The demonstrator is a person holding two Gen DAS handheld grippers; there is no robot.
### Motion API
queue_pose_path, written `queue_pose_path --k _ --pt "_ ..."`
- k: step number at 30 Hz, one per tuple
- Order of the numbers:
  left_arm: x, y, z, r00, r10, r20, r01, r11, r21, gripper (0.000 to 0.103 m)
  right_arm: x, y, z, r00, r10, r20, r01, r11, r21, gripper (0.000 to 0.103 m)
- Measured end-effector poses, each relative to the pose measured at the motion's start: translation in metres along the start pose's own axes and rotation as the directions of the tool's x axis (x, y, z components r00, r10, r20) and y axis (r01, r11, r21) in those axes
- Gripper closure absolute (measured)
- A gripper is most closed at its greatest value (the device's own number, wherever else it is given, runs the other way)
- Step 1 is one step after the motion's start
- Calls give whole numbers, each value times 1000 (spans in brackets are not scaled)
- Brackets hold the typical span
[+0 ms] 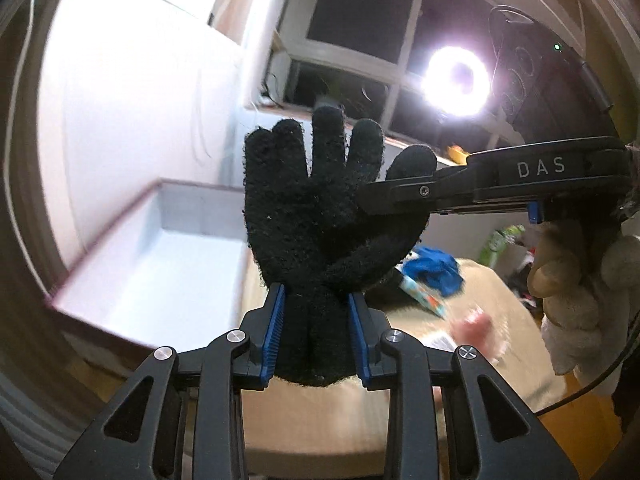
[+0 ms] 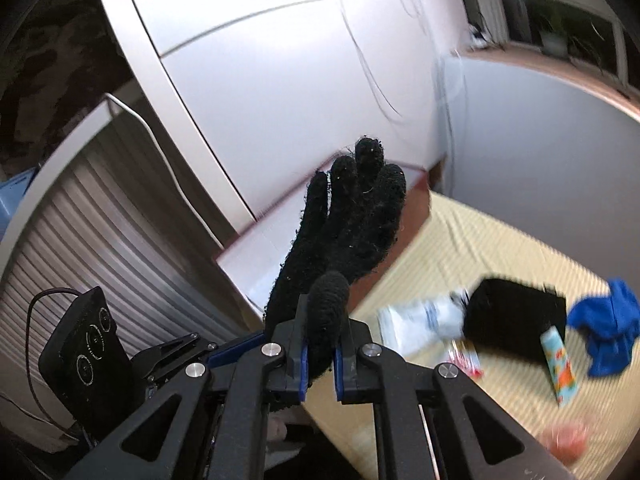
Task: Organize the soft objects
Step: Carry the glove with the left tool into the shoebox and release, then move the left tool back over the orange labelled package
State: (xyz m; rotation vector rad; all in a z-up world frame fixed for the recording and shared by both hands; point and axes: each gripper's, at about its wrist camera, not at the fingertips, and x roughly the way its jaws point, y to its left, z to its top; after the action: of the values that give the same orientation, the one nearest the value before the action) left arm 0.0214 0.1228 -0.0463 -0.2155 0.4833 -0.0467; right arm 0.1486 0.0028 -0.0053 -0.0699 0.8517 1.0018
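Note:
A black knit glove [image 1: 316, 208] is held up in the air, fingers upward. My left gripper [image 1: 316, 340] is shut on its cuff. My right gripper [image 2: 320, 354] is shut on the glove's thumb side [image 2: 326, 308]; in the left wrist view it reaches in from the right [image 1: 400, 196] at the thumb. The glove [image 2: 352, 232] hangs above the edge of an open white box [image 1: 160, 264] with a dark red rim, on a beige table [image 1: 320, 412].
On the table lie a blue cloth [image 2: 608, 328], a black pouch [image 2: 516, 324], a white packet [image 2: 420, 320], a patterned tube [image 2: 560, 364] and a blurred pink object [image 2: 568, 440]. A bright ring light [image 1: 456, 80] shines near the window. White cabinets [image 2: 280, 80] stand behind.

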Motion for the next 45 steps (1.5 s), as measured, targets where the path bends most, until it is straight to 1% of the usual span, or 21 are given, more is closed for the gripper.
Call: queue_pose_path --k 5,9,12,13,15,18,21,23,24,25,26,27,29,31,35,36,37,39,41,43,45 --pt "6 29 15 996 88 15 -89 996 13 74 28 14 32 1000 18 -2 -18 999 -29 95" --pt "22 50 18 987 161 -7 -161 987 18 74 69 14 47 999 16 -30 -17 1000 -25 95" --pt "35 61 19 980 197 -29 -197 980 24 74 98 14 54 998 5 -65 -7 1000 -24 95" --pt "39 64 18 978 207 -35 -206 978 26 76 105 12 56 997 3 -77 -5 1000 -21 95" --pt "46 68 18 974 221 -51 -219 975 30 85 126 9 57 994 -8 -105 6 1000 -18 95" --pt "58 70 17 967 248 -62 -245 968 43 85 151 6 55 989 -28 -148 26 1000 -14 95" --pt "64 76 17 966 248 -74 -247 969 32 85 177 2 50 978 -50 -201 48 999 -16 95" --pt "65 80 16 966 248 -76 -247 969 31 84 187 0 47 972 -68 -225 65 998 -21 92" --pt "65 80 15 964 253 -78 -252 967 29 82 191 -1 45 970 -74 -232 71 997 -24 83" --pt "64 80 14 964 252 -80 -251 968 29 78 192 -4 45 969 -79 -235 76 997 -23 63" --pt "64 79 13 965 251 -81 -250 968 30 76 192 -5 45 970 -88 -228 86 996 -20 51" --pt "62 80 13 964 254 -79 -253 967 29 75 189 -5 46 973 -99 -209 98 995 -16 38" --pt "61 82 12 963 257 -83 -256 966 18 73 185 -7 50 977 -100 -191 98 995 -19 37" --pt "59 84 13 963 257 -82 -258 966 3 68 178 -7 52 978 -99 -181 99 995 -9 37" --pt "51 85 14 964 255 -69 -257 966 -14 68 159 -13 55 985 -85 -149 89 996 18 37" --pt "50 85 14 965 253 -68 -255 967 -16 65 153 -15 54 986 -85 -140 89 996 26 37" --pt "47 84 14 966 250 -65 -252 968 -20 58 148 -17 54 988 -83 -133 89 995 35 37" --pt "40 80 12 969 241 -56 -243 970 -28 51 139 -22 53 989 -80 -124 87 995 52 37" --pt "38 76 11 973 224 -53 -226 974 -33 50 122 -30 48 991 -78 -107 86 994 69 37" --pt "36 70 9 977 206 -51 -208 978 -34 41 100 -35 40 992 -90 -88 97 993 71 37" --pt "35 61 7 983 173 -53 -175 984 -38 40 80 -43 28 991 -110 -75 115 991 72 37"
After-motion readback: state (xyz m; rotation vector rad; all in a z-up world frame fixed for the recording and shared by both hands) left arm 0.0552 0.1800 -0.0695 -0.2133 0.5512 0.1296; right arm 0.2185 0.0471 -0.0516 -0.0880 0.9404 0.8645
